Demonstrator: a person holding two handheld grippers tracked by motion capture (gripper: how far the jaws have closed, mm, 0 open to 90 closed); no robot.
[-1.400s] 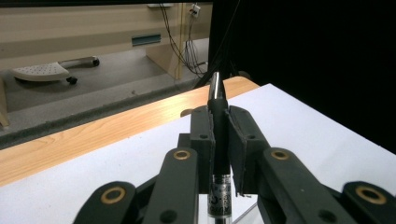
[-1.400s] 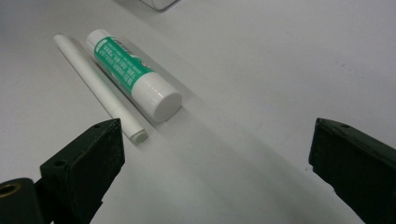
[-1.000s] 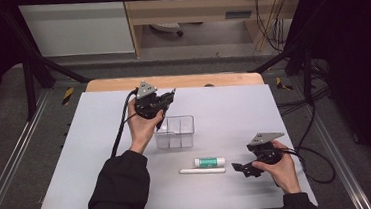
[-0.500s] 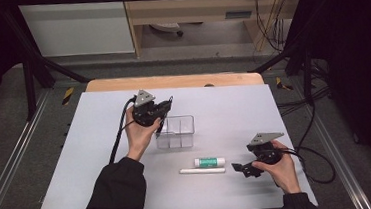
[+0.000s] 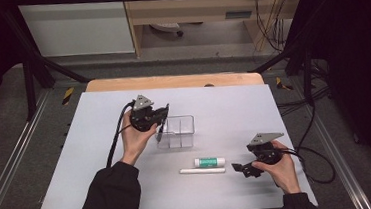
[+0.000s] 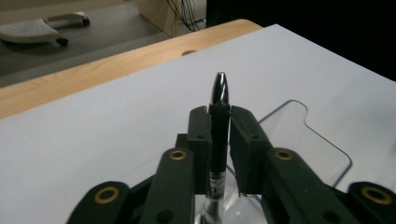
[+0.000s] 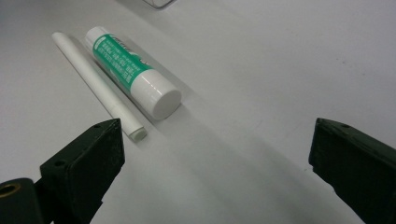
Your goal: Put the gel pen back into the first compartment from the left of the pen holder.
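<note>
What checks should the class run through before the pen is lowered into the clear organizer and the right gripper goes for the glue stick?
1. Pen clamped between the left gripper jaws: ok.
2. Pen over the clear organizer: ok in the high view; which compartment, cannot tell.
3. Pen tip inside the organizer: cannot tell.
4. Right gripper jaws open wide and holding nothing: ok.
5. Glue stick lying flat on the table, ahead of the right gripper: ok.
6. Glue stick apart from the white stick beside it: not ok, they lie side by side, seemingly touching.
</note>
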